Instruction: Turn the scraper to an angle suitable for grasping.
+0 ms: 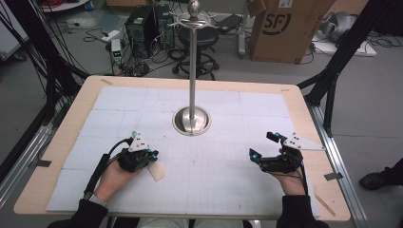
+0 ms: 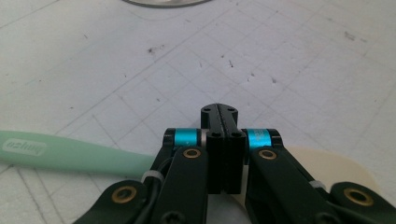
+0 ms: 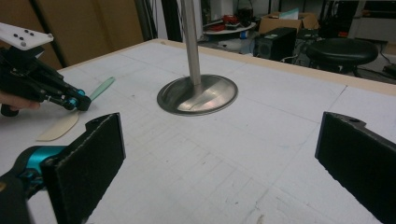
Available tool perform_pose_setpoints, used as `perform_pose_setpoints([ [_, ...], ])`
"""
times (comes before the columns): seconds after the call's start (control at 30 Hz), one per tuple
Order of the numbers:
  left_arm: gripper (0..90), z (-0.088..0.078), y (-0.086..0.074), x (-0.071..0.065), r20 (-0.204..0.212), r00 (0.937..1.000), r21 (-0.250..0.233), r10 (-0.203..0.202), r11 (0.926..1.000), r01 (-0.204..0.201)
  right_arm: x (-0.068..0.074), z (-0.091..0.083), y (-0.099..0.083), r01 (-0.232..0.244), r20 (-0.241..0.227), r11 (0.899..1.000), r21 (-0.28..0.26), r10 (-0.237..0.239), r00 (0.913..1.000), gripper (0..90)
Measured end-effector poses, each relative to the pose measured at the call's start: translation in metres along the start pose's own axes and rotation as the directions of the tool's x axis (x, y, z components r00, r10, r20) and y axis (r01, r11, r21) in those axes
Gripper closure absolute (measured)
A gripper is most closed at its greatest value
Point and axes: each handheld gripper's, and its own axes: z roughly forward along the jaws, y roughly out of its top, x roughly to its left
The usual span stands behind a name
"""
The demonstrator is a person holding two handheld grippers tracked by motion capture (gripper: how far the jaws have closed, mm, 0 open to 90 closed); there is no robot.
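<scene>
On mat [image 1: 228,180], spatula [image 2: 70,154] seemingly under left claw [image 2: 218,112]

Two grippers are being held over the mat: the left gripper [image 1: 151,159] and the right gripper [image 1: 263,148]. One spatula [image 3: 74,117] is being seen lying there, and one metal stand [image 1: 191,85] is being counted.

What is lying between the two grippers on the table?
Beside the left gripper lies a cream spatula with a green handle; from there to the right gripper the white mat is bare, as the high view shows.
</scene>
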Motion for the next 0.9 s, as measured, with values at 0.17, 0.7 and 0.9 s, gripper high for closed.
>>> perform_pose_setpoints([
  [0.17, 90.0, 0.001, -0.001, 0.002, 0.007, 0.9998, -0.001, 0.016, 0.9999, -0.016, 0.001, 0.001, 0.001, -0.001, -0.005, 1.000, -0.004, 0.001, 1.0000, 0.6],
  [0.7, 90.0, -0.010, -0.007, 0.005, 0.089, 0.9959, 0.035, 0.018, 0.9991, -0.021, 0.002, 0.001, 0.000, 0.000, -0.003, 1.000, 0.004, 0.000, 1.0000, 0.6],
  [0.9, 90.0, -0.022, -0.015, 0.006, 0.129, 0.9913, 0.048, 0.026, 0.9983, -0.032, 0.001, 0.002, 0.000, 0.006, -0.001, 1.000, 0.001, -0.006, 1.0000, 0.6],
])
